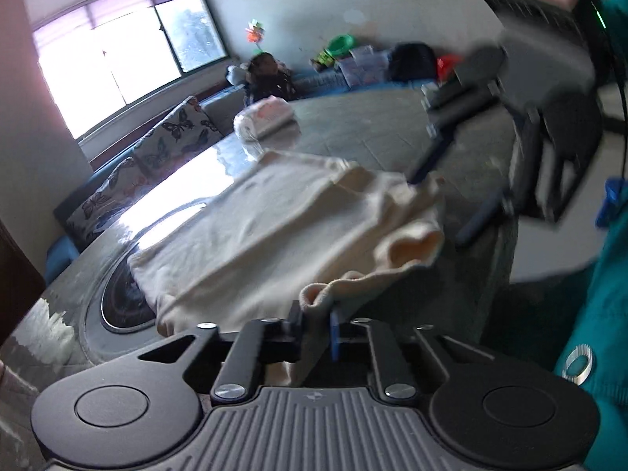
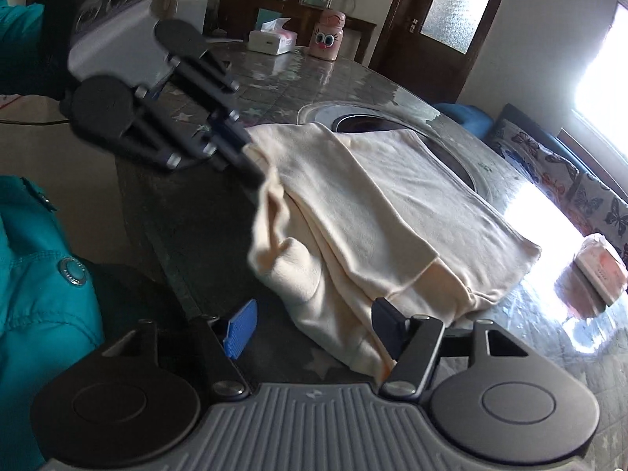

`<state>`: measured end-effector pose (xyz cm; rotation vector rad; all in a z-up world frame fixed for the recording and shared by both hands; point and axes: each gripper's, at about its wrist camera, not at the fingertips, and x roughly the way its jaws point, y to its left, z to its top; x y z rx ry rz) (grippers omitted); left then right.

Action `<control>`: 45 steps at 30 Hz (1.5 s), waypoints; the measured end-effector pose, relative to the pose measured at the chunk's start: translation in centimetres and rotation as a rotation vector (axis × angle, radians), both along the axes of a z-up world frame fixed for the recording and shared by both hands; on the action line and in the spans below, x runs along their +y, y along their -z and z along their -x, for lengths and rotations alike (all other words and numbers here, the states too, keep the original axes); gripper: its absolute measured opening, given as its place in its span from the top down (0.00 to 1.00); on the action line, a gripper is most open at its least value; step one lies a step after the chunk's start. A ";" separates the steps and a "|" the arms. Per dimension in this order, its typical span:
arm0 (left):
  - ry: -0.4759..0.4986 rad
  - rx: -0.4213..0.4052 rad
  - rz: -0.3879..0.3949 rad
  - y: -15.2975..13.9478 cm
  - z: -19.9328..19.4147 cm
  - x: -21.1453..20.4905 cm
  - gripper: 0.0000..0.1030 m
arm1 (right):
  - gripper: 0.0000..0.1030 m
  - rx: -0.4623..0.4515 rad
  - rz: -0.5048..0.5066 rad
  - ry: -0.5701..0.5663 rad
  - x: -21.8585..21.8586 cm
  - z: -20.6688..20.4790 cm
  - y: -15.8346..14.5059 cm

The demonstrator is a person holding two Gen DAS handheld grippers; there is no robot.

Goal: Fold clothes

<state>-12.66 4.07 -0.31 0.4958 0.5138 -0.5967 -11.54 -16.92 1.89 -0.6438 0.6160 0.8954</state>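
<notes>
The cream cloth [image 2: 392, 204] is lying on the bench [image 2: 353, 86], and part of the folding is showing already. One flat layer is sitting on top of another, with a long straight edge running across. The near end is looking messy, though. A floppy bit is bunching up and hanging over the bench edge, so that end is still needing to be laid flat and folded in.

The left claw [image 1: 317, 331] is squeezing tight on a rolled hem of the cloth, lifting that corner a little off the bench. From the other camera it is showing up as the dark claw pinching the far corner. The right claw [image 2: 310, 327] is standing wide open. One finger [image 2: 386, 322] is touching the side of the cloth, and the blue pad [image 2: 239, 327] is sitting off to the side, holding nothing.

The cloth is looking soft, thin and stretchy, like a knit top or leggings, with thicker sewn bands at the ends. It is wrinkling easily. The bench top is looking hard, dark and shiny, with light bouncing off it, and a round ring [image 1: 125, 294] is set into it under the cloth. The claws are looking like hard black plastic with bumpy blue pads.
</notes>
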 end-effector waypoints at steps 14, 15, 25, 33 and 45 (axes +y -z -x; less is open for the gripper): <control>-0.057 0.018 0.071 -0.5 -2.2 1.5 0.66 | 0.87 0.168 -0.218 0.146 0.6 -6.4 -1.3; -0.061 0.011 0.055 -0.3 -1.9 1.7 0.57 | 0.88 0.173 -0.226 0.149 0.5 -6.6 -1.5; -0.045 -0.039 -0.114 1.9 -0.9 3.1 0.75 | 0.91 0.173 -0.283 0.178 0.0 -6.8 -2.6; -0.019 -0.005 -0.015 -0.3 0.3 4.1 0.91 | 0.92 0.125 -0.324 0.158 -0.7 -4.7 -3.9; 0.043 0.060 0.110 -5.8 6.9 4.1 0.91 | 0.93 0.165 -0.302 0.072 -3.8 0.8 -9.3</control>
